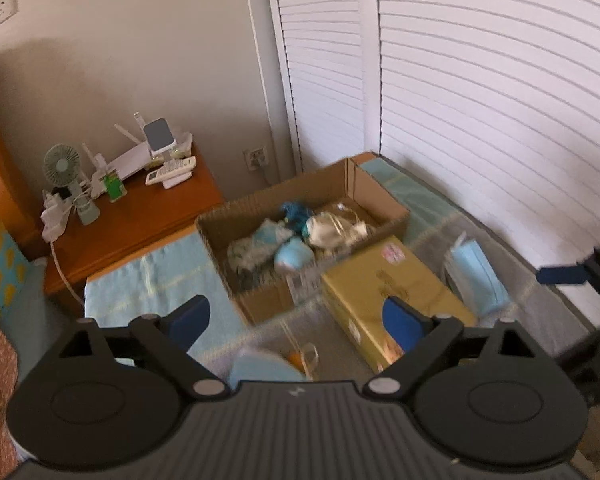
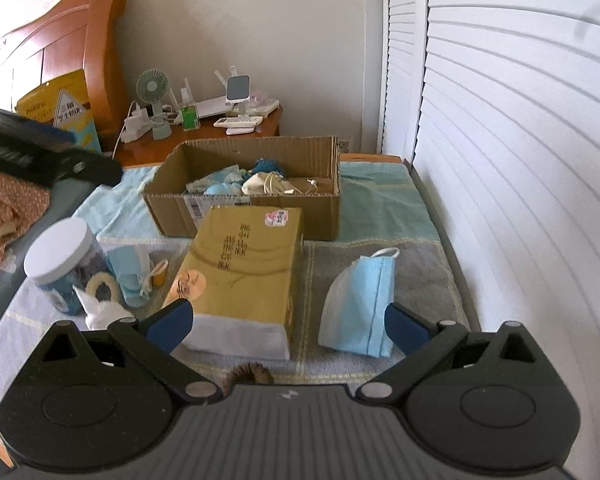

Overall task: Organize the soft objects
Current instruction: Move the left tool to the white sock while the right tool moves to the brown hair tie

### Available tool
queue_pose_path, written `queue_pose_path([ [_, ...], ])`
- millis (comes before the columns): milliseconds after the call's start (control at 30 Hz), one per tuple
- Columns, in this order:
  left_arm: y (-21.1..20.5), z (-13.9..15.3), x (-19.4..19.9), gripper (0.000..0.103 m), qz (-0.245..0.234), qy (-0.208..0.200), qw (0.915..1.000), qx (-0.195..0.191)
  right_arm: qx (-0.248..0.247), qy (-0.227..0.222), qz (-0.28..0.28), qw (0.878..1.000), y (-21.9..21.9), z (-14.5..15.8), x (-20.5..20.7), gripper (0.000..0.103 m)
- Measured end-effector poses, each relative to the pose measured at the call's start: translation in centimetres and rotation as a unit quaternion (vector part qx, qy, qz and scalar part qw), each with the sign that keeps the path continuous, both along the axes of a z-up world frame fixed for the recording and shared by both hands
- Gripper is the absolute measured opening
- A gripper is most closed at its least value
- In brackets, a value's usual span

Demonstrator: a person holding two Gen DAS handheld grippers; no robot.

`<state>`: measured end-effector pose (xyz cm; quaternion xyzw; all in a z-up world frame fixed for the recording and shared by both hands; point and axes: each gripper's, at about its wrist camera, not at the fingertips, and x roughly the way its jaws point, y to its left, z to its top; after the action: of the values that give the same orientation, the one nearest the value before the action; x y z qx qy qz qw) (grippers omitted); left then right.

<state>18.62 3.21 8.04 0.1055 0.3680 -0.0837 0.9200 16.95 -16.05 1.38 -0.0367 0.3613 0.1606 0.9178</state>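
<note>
Both grippers hung over the bed with their blue-padded jaws spread wide and nothing between the pads. Nearest the right gripper (image 2: 287,326) lay a yellow carton (image 2: 244,268) printed with dark characters, and just to its right a light-blue face mask (image 2: 360,304) rested flat on the grey-and-blue checked blanket (image 2: 428,276), its white ear loop curling at the top. A brown furry object showed at the lower edge of that view, too hidden to name. Left of the carton stood a clear jar with a white lid (image 2: 60,264), with a white ring-shaped item (image 2: 104,292) and folded pale-blue fabric (image 2: 130,276) beside it.

Behind the carton, touching its far end, sat an open cardboard box (image 2: 260,216) on a turquoise towel (image 2: 376,200). Soft blue and cream items (image 2: 236,184) lay heaped inside the box, some with cords.

The left gripper (image 1: 300,320), blurred in its own view, hovered above the near corner of the box and the carton; from the right wrist it appeared as a dark shape at the left edge, well apart from the right gripper. Beyond the bed, a wooden nightstand (image 2: 260,130) carried a small green desk fan (image 2: 152,84), a router, remote controls and a power strip. White louvred doors (image 2: 520,140) ran along the right side, and a wooden headboard (image 2: 72,40) stood at the left
</note>
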Motion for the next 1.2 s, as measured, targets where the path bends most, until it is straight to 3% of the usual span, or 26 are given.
queue_pose_path([
  [267,-0.2,-3.3,-6.1,0.096,0.043,-0.012,0.9990,-0.008,-0.017,0.007,0.012,1.000,-0.1,-1.8,-1.8,0.103],
  [400,0.2,-5.5,-7.5,0.096,0.058,0.006,0.9978,-0.031,-0.025,0.019,0.020,0.999,0.1,-3.4,-2.3,0.103],
  [633,0.7,-8.7,-8.0,0.096,0.090,0.018,0.9953,-0.032,-0.044,0.043,0.033,0.998,0.9,-5.9,-2.0,0.103],
  [800,0.7,-9.8,-7.6,0.096,0.089,0.017,0.9957,-0.020,-0.050,0.055,0.036,0.997,1.5,-7.1,-1.5,0.103],
  [1200,1.2,-11.5,-6.4,0.096,0.081,0.036,0.9953,-0.038,-0.061,0.056,0.044,0.996,2.1,-8.2,-0.3,0.103],
])
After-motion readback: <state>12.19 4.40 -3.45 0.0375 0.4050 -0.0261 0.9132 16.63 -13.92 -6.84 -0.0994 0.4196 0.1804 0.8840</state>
